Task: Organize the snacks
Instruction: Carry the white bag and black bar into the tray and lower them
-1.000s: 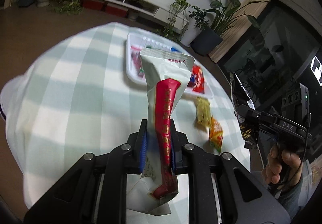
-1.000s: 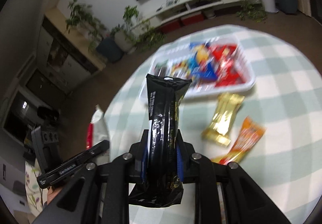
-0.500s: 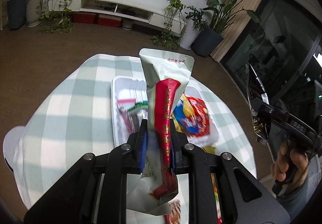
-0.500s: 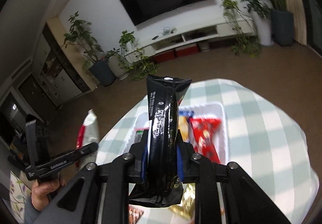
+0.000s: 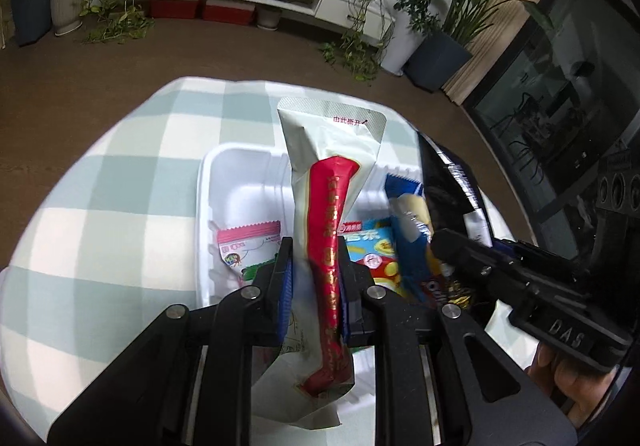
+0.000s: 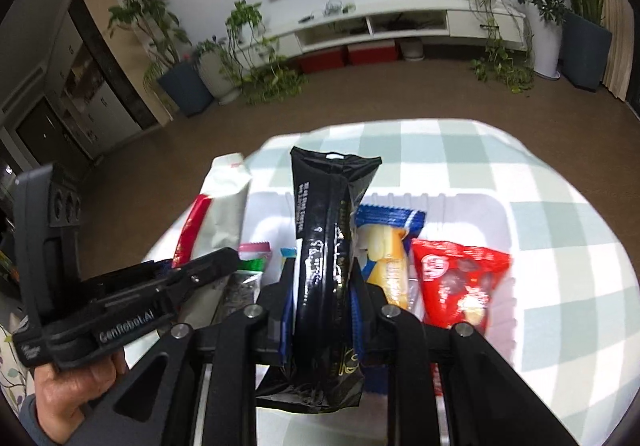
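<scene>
- Gripping a white-and-red snack pouch (image 5: 332,205) upright between its blue pads, the left hand-held gripper (image 5: 315,278) is closed on the pouch's lower half; the pouch top stands above the white tray (image 5: 216,181)
- Right hand-held gripper (image 6: 322,298) clamped on a black snack pouch (image 6: 328,230), held upright, its top edge over the tray's far rim (image 6: 464,197)
- Both hand-held grippers sit side by side above the tray; in the left wrist view the right one appears at the right edge with the black pouch (image 5: 444,185) rising from it; whether either pouch touches the tray floor cannot be told
- Tray rests on a tabletop (image 5: 120,181) covered in a pale green and white check cloth
- Tray contents: a pink-edged packet (image 5: 244,242) at the left; a blue-and-yellow packet (image 6: 386,246) near the middle; a red bag (image 6: 460,282) at the right; a light blue packet (image 5: 370,246) between the grippers
- Person's hand (image 6: 72,386) grips the left handle
</scene>
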The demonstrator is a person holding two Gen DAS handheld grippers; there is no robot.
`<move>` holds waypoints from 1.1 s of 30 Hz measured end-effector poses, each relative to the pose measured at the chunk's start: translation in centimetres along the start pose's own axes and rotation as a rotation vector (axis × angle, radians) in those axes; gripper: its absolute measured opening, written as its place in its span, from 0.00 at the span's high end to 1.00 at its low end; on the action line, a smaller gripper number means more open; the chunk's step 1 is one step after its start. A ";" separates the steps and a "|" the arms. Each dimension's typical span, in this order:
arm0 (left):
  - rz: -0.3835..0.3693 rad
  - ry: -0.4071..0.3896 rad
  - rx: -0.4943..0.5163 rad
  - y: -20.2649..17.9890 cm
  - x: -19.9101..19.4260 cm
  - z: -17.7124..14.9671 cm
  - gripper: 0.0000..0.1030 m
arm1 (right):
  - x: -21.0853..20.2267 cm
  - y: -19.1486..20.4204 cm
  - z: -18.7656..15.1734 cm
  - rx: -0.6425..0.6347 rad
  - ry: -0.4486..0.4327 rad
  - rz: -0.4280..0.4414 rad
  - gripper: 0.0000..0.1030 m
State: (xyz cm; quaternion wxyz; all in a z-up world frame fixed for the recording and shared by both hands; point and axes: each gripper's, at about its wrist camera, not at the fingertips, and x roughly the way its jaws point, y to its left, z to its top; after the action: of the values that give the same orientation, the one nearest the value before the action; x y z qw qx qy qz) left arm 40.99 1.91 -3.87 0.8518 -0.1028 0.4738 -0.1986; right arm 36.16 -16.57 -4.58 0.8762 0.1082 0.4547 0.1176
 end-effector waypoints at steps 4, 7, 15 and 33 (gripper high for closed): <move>0.008 0.013 -0.005 0.6 1.8 0.0 0.84 | 2.3 0.0 -0.6 -0.009 0.041 -0.015 0.76; 0.019 0.011 0.001 0.9 2.6 0.0 0.83 | 3.1 -0.4 -0.9 0.006 0.047 -0.021 0.76; 0.022 0.006 -0.006 1.5 4.6 -0.4 0.81 | 4.1 -0.5 -1.8 0.003 0.052 -0.025 0.75; 0.113 0.002 0.074 0.0 4.4 -0.8 0.79 | 4.0 0.0 -1.6 -0.048 0.053 -0.055 0.62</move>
State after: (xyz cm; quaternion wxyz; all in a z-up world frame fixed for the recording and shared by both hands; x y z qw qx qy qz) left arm 42.39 0.01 -7.67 0.8643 -0.0441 0.4720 -0.1677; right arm 37.09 -15.27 -8.56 0.8691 0.0712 0.4777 0.1073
